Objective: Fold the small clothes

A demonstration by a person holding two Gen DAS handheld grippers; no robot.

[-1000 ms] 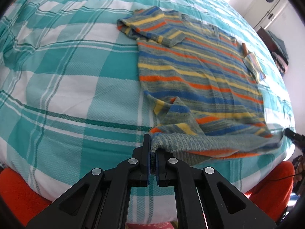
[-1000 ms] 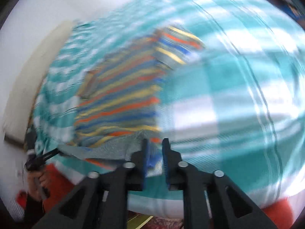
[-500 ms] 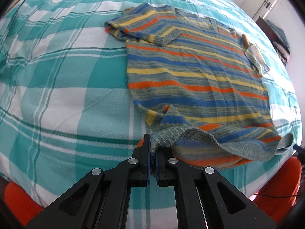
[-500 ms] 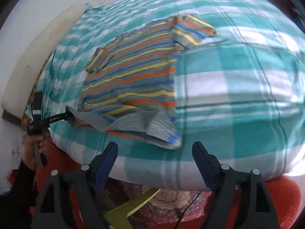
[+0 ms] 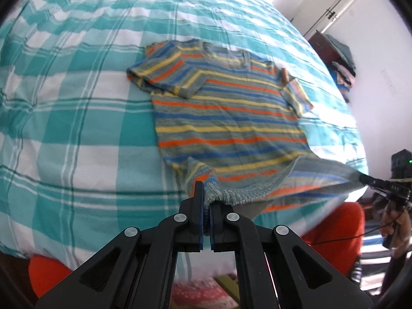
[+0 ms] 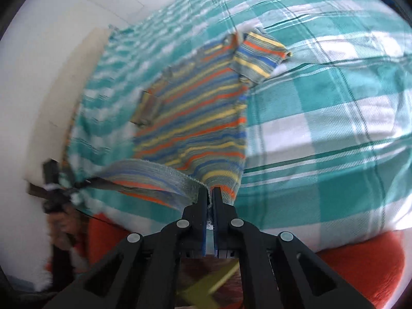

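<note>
A small knitted striped T-shirt (image 5: pixel 229 118) in grey, blue, yellow and orange lies face up on a bed, collar at the far end. My left gripper (image 5: pixel 207 198) is shut on the near left corner of its hem. My right gripper (image 6: pixel 209 195) is shut on the other hem corner; it also shows at the right in the left wrist view (image 5: pixel 370 180). The hem (image 5: pixel 257 193) is lifted off the bed and stretched between both grippers. The T-shirt also shows in the right wrist view (image 6: pixel 195 121).
The bed has a teal and white checked cover (image 5: pixel 77 118) over an orange sheet (image 6: pixel 360 257). A white wall (image 6: pixel 38 103) runs along the bed's far side. A dark shelf with folded clothes (image 5: pixel 340 59) stands at the far right.
My right gripper, open and off the shirt half a second ago, has shut on the right hem corner. Both grippers have lifted the hem and pulled it taut toward the bed's near edge.
</note>
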